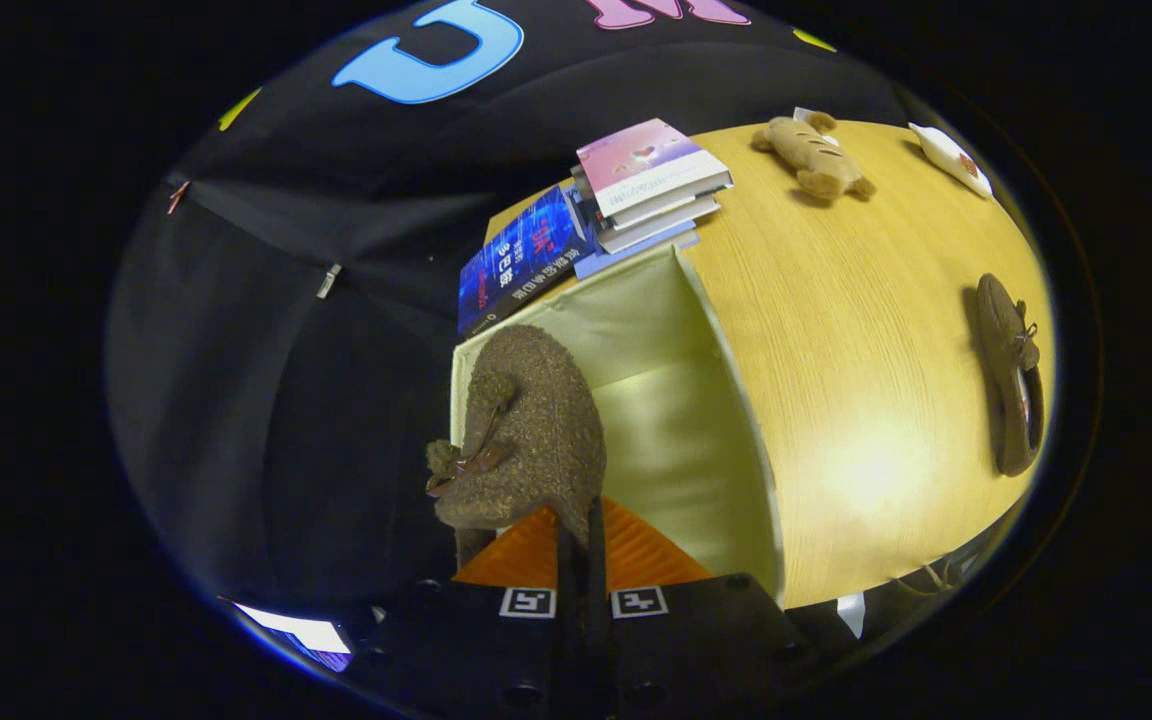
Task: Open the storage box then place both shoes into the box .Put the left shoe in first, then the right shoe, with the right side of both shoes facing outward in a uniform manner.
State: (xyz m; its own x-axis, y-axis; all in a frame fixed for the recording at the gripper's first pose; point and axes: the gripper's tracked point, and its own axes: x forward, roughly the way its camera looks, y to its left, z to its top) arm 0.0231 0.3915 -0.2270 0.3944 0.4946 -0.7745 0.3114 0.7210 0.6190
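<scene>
Between the fingers of the tongs (581, 520), which stand nearly together, the thin edge of a brown fuzzy shoe (526, 430) is pinched; both fingers press on it. This shoe hangs just ahead of the fingertips, over the near left part of the open storage box (726, 400), and a small bow shows on its upper. Whether it touches the box's inner wall or floor I cannot tell, as the shoe hides that corner. The box has a pale cream fabric lining, its opening faces the tongs, and one of its walls runs along the edge of the wooden table (866, 330). Beyond the box, at its far rim, lies a blue book (521, 260), and just beside that a stack of books (651, 185) with a pink cover on top. Out on the table, well apart from the box, the second brown shoe (1011, 375) lies on its side. Farther on, near the table's far edge, a tan plush toy (811, 155) lies, and past it a small white packet (951, 160).
</scene>
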